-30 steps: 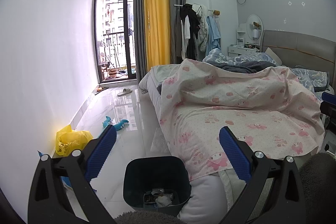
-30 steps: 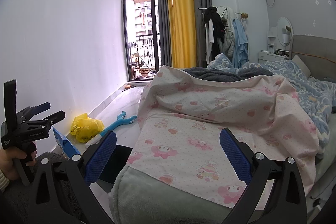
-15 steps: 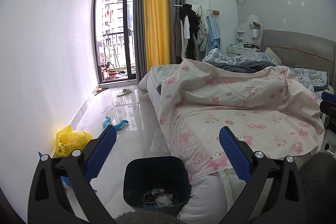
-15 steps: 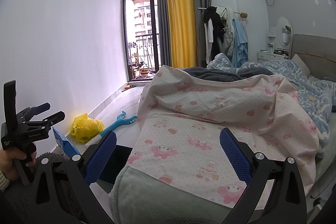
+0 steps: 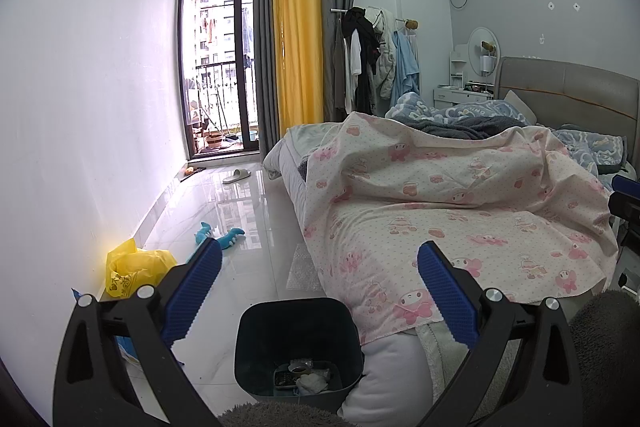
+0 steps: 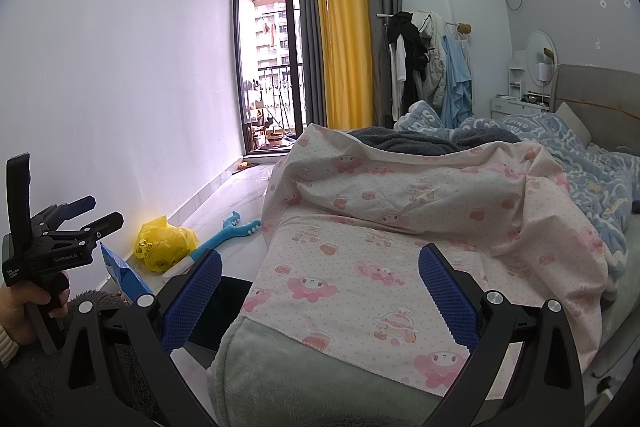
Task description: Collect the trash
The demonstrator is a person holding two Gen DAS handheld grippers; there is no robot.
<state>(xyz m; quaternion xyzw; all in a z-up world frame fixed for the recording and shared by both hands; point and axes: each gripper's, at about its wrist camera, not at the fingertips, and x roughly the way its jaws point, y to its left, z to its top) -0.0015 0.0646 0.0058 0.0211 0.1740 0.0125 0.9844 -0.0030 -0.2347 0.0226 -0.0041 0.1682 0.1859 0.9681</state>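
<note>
Trash, a crumpled white tissue (image 5: 311,382) with small scraps, lies at the bottom of the dark blue plastic waste bin (image 5: 298,343), lower centre of the left wrist view, below and between the spread blue-padded fingers of the left gripper (image 5: 319,289), which holds nothing. Further litter lies on the glossy white tiled floor (image 5: 240,223) at lower left: a crumpled yellow plastic bag (image 5: 134,267) against the wall and a sheet of clear bubble wrap (image 5: 303,267) just beside the bed with the pink-patterned sheet (image 5: 460,195). In the right wrist view, the right gripper (image 6: 319,291) hangs above that bed, fingers wide apart and empty; the bin's dark rim (image 6: 232,293) shows beside its left finger.
</note>
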